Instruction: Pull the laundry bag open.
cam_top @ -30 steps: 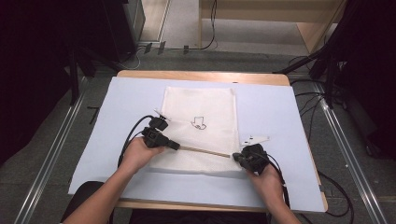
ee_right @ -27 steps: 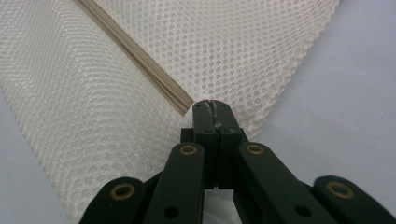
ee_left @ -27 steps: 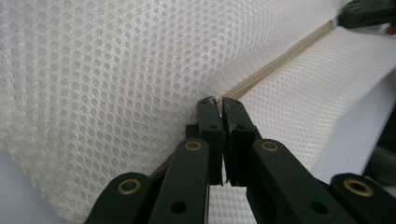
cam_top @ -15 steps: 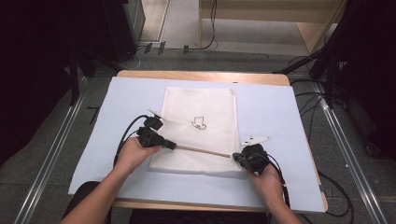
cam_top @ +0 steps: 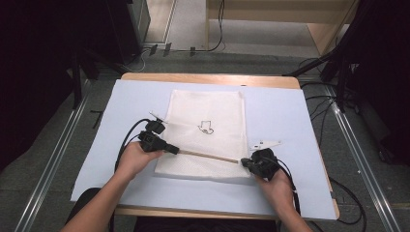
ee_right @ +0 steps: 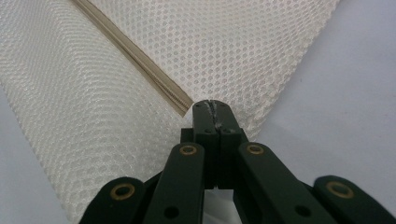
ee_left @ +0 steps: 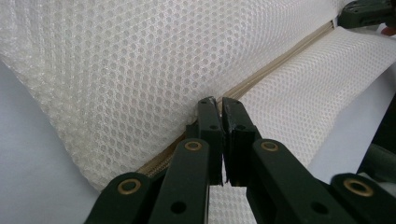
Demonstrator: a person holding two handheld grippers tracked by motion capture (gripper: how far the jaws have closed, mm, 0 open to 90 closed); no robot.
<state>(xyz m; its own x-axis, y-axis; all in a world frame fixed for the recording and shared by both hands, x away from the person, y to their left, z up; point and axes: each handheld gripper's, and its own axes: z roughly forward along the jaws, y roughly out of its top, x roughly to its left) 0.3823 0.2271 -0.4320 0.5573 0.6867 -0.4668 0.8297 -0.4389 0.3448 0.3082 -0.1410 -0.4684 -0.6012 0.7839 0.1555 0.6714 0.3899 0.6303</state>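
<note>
Our left gripper (cam_top: 170,150) pinches the zipper (cam_top: 208,155) end of the white mesh bag (cam_top: 205,133), its jaws nearly closed with a thin gap. The bag lies flat mid-table on the blue mat (cam_top: 285,111) (zipper along its near edge). Our right gripper (cam_top: 246,163) is clamped tight on the other end. We could lose the left grip if we pull harder, or bunch the mesh.

From the high view we look forward and down on the table (cam_top: 290,116). Both gripper views sit close over the mesh bag (ee_left: 116,70), sharing its zipper (ee_right: 140,70).
</note>
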